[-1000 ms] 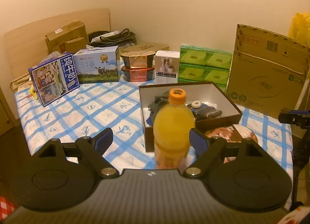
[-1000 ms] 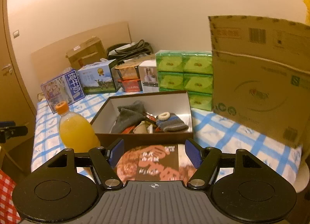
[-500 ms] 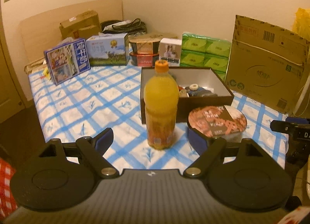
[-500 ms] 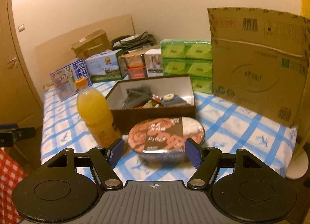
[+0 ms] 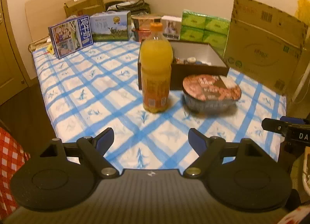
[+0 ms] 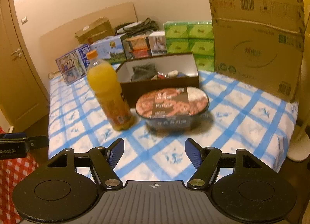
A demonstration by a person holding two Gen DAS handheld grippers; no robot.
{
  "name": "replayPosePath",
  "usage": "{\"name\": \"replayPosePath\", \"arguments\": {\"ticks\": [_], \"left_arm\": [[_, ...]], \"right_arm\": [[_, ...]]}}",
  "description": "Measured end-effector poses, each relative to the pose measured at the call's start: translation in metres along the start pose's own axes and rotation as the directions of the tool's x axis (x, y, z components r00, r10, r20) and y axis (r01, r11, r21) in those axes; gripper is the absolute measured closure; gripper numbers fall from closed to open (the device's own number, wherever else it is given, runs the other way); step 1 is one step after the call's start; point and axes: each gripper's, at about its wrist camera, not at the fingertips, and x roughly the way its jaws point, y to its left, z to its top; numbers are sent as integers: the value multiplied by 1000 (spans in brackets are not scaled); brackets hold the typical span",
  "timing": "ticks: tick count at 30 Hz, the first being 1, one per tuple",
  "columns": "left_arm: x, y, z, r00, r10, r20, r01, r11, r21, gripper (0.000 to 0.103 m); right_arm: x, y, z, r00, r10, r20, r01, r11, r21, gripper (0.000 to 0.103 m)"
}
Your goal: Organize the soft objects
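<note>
A dark open box (image 5: 201, 69) (image 6: 160, 86) sits mid-table on the blue-checked cloth. Inside lie soft items: a grey cloth piece (image 6: 143, 71) and small knitted things (image 6: 173, 73), mostly hidden by the box wall in the left wrist view. My left gripper (image 5: 151, 139) is open and empty, held above the table's near edge, well short of the box. My right gripper (image 6: 154, 151) is open and empty, also near the front edge.
An orange juice bottle (image 5: 156, 67) (image 6: 108, 92) and a noodle bowl (image 5: 212, 92) (image 6: 172, 105) stand in front of the box. Milk cartons (image 5: 70, 35), green tissue packs (image 5: 204, 28) and a big cardboard box (image 5: 265, 45) line the back and right.
Both grippers have pulled back from the box toward the table's front edge. The bottle and the bowl now stand farther ahead. Both grippers stay open.
</note>
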Motion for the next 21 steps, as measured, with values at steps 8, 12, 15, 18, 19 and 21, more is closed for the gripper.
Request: {"name": "replayPosePath", "arguments": {"ticks": [8,12,15,18,19,21], "left_arm": [[-6,-8,-26,999,-9,-48,9,1000,4,22],[-12,-13,-35,998,-17,-59,18,1000,14,22],[-17,-17,-43,997,-30,-69,31,999,21,22],[-24,-20,-50,997,-38,-72,40,999,26,22],[-26,-21,-52,997,-39,-73,41,999,26,22],[-30,-21,-56,996,-42,-76,44,999,28,22]], "right_arm": [[-13,8,-28,999,-14,-37,14,1000,14,34],[-20,12,-39,998,-26,-51,27,999,19,34],[-25,15,-48,998,-36,-60,37,999,21,34],[-31,16,-55,997,-41,-68,44,999,30,34],[-33,17,-58,996,-42,-73,45,999,31,34],[-38,19,-63,996,-46,-77,48,998,27,34]]}}
